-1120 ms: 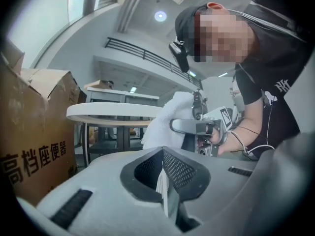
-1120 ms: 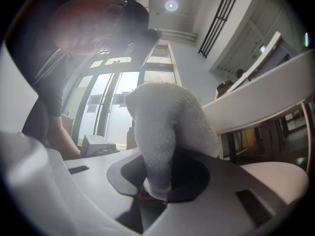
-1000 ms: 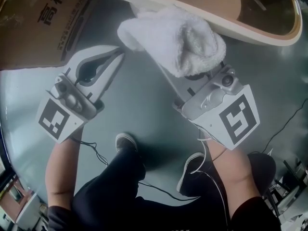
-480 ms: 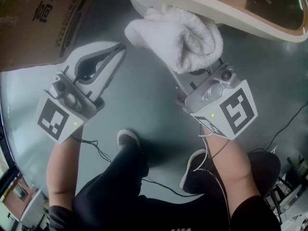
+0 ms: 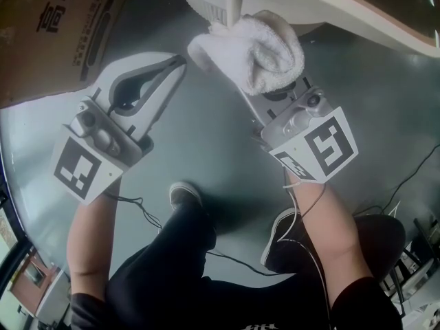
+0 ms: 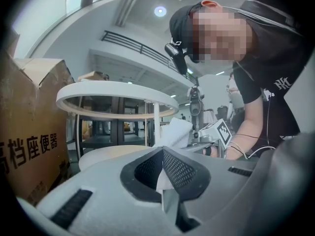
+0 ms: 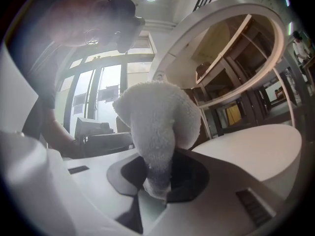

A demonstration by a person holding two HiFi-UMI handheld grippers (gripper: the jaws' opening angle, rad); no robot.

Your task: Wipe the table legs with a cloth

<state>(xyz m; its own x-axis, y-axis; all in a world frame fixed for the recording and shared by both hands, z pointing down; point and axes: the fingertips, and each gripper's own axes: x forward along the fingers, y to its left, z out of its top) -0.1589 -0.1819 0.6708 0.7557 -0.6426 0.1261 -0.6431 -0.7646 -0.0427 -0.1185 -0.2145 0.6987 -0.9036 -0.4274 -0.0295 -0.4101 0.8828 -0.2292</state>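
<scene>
My right gripper (image 5: 260,82) is shut on a thick white towel cloth (image 5: 253,47), which bulges out of the jaws. The cloth's left end lies against the thin white table leg (image 5: 234,4) under the round table (image 5: 330,9). In the right gripper view the cloth (image 7: 158,124) fills the jaws of the right gripper (image 7: 156,182), under the table's ring (image 7: 216,43). My left gripper (image 5: 179,63) is shut and holds nothing, its tip just left of the cloth. The left gripper view has the left gripper (image 6: 161,155), the leg (image 6: 156,124) and the cloth (image 6: 175,131) beside it.
A brown cardboard box (image 5: 58,29) with printed characters stands on the floor at the far left. The table's lower shelf (image 7: 256,141) spreads to the right. Grey floor (image 5: 206,150) lies between the grippers, with the person's shoes (image 5: 184,194) and thin cables (image 5: 405,181) behind.
Both grippers have moved forward toward the table. The cloth has travelled with the right gripper and now reaches the white leg.
</scene>
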